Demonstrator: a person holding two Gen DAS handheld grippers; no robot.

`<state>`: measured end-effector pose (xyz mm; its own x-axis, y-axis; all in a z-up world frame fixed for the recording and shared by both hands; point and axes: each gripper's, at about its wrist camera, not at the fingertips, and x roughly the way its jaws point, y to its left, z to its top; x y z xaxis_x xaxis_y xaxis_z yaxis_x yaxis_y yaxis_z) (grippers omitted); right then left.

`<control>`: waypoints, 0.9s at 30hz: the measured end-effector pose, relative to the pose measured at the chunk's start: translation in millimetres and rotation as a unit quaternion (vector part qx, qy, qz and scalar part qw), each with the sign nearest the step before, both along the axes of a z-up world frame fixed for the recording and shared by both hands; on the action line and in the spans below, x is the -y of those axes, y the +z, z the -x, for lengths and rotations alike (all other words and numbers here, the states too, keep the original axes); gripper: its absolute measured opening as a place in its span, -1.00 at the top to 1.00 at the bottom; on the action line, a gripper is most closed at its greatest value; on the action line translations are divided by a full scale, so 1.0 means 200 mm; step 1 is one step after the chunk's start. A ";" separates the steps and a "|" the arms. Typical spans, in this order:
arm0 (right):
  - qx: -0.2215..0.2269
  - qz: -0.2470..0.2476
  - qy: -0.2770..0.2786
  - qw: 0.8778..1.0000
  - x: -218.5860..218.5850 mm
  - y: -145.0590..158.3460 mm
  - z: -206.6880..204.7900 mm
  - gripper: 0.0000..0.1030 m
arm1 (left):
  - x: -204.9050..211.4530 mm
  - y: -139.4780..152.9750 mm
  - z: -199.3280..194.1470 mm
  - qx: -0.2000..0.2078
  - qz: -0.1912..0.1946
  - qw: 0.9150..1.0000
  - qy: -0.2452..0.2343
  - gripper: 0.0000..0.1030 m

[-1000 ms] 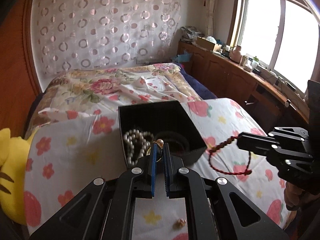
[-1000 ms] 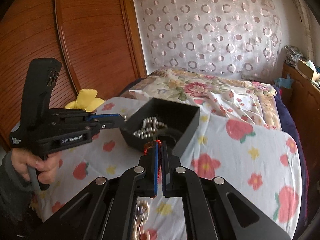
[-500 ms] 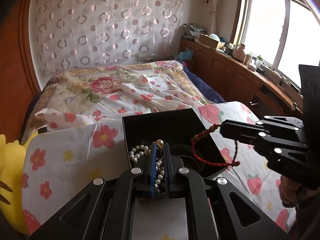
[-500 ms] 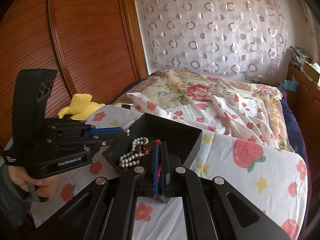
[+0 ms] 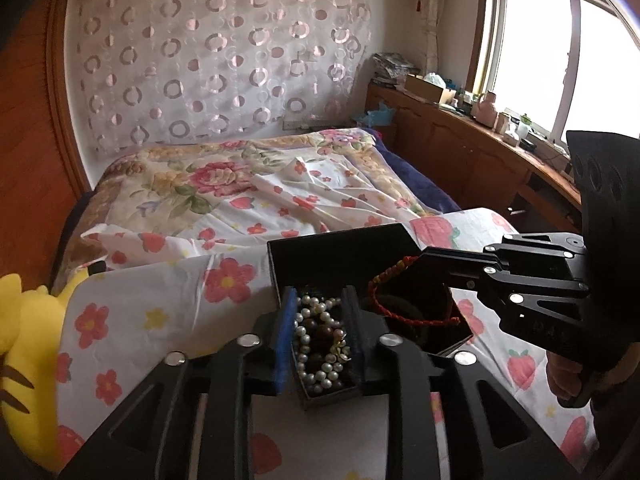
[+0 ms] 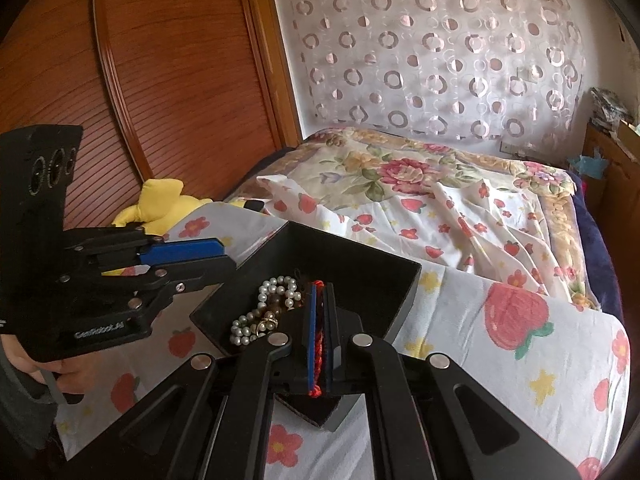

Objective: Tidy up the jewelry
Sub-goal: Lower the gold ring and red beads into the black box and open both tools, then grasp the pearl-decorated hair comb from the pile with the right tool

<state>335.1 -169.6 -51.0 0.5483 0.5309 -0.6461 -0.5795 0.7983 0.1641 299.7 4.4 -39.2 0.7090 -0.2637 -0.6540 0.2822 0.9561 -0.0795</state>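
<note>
A black open jewelry box (image 5: 344,248) (image 6: 360,268) sits on the flowered cloth. It holds a white pearl string (image 5: 316,364) (image 6: 256,316) and brown and gold beads (image 5: 320,340). My left gripper (image 5: 320,300) is open over the box, with the pearls seen between its fingers. It also shows in the right wrist view (image 6: 224,258), at the box's left rim. My right gripper (image 6: 320,292) is shut on a red braided cord bracelet (image 5: 396,304) (image 6: 318,344) and holds it over the box's right side.
A yellow plush toy (image 5: 16,344) (image 6: 164,204) lies at the left by the wooden sliding doors (image 6: 168,80). The bed with its floral quilt (image 5: 240,188) lies behind the box. A wooden counter with clutter (image 5: 480,128) runs under the window.
My left gripper has opened and let its beaded piece drop into the box. My right gripper has carried the red bracelet left, over the box. Both grippers have moved closer to the box.
</note>
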 end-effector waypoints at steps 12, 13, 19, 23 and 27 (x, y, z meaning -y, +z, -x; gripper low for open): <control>0.013 0.005 -0.016 1.000 0.11 0.03 0.13 0.32 | -0.04 -0.04 0.16 0.009 -0.008 1.000 0.014 -0.48; 0.013 0.009 -0.017 1.000 0.12 0.03 0.15 0.32 | -0.05 -0.05 0.17 0.007 -0.010 1.000 0.015 -0.50; 0.018 0.035 -0.009 0.999 0.17 0.01 0.34 0.32 | -0.07 -0.11 0.27 -0.002 -0.006 1.000 0.011 -0.74; 0.012 0.047 -0.003 0.999 0.20 -0.05 0.49 0.32 | -0.08 -0.16 0.34 -0.012 -0.004 1.000 0.008 -0.75; -0.004 0.048 0.001 0.999 0.21 -0.11 0.62 0.32 | -0.08 -0.20 0.40 -0.026 -0.007 1.000 0.002 -0.76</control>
<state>212.1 -210.6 -73.1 0.5420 0.4679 -0.6981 -0.5809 0.8088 0.0911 219.6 20.2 -80.0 0.6754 -0.2509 -0.6934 0.2743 0.9584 -0.0796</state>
